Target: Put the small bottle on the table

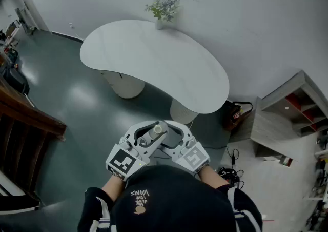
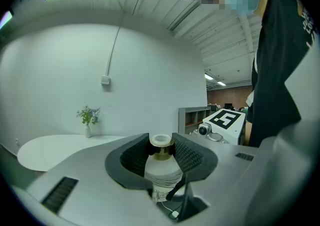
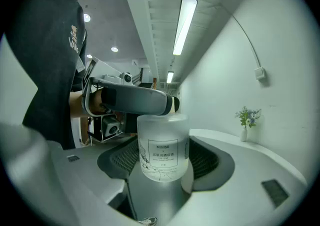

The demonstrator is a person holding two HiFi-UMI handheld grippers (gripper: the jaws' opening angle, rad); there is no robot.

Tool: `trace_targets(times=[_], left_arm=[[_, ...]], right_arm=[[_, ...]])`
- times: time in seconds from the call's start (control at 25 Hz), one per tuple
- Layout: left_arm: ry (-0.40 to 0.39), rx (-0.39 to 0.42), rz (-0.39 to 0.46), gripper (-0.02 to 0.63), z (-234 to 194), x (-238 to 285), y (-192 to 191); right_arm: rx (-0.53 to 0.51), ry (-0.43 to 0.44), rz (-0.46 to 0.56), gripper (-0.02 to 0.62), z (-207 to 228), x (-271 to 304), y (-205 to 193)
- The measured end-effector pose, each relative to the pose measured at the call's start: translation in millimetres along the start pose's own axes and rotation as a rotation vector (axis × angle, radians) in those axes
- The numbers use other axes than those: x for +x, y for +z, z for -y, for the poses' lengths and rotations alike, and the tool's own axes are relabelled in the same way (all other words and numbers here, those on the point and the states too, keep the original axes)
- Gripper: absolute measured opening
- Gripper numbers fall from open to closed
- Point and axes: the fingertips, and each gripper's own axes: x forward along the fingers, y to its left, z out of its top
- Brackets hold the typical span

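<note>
The small bottle [image 1: 155,131] is frosted, with a white cap and a gold collar, and is held in the air in front of the person's chest, short of the white table [image 1: 154,66]. My left gripper [image 2: 161,151] is shut on the bottle [image 2: 163,172] at its neck, a ribbed pad on each side of the collar. My right gripper [image 3: 163,159] has its wide pads against the sides of the labelled body [image 3: 163,150]. In the right gripper view the left gripper's finger [image 3: 135,100] crosses just above the bottle. Both grippers meet at the bottle in the head view, left gripper [image 1: 148,135], right gripper [image 1: 166,139].
The kidney-shaped table stands ahead on two round pedestals, with a small vase of flowers [image 1: 163,10] at its far edge by the wall. A shelf unit [image 1: 289,115] and a dark bag [image 1: 236,114] are at the right. Dark wooden furniture [image 1: 25,115] is at the left.
</note>
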Motion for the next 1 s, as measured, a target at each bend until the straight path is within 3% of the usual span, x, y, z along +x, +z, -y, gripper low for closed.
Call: trace_targets(times=[0.2,0.36,0.64,1.0], left_arm=[[-0.013,-0.014,-0.004,0.160,-29.3,4.5,-2.4],[-0.012,-0.033,-0.012,0.160,-65.4,8.5,-9.3],[-0.013,-0.027,-0.010,0.160,-151.2,4.4,-11.8],[-0.015,0.012,-0.012,0.160,-255.8,-7.0,-13.3]], right_arm=[[-0.004,0.003,0.017,0.273,16.1,22.7,0.2],[0.055,0.005,-0.026,0.273,33.6,52.4,-6.8],[0.000,0.018,-0.012,0.273,71.9,130.9,5.7],[0.038,0.005,-0.020,0.273,111.4,228.8,18.3]])
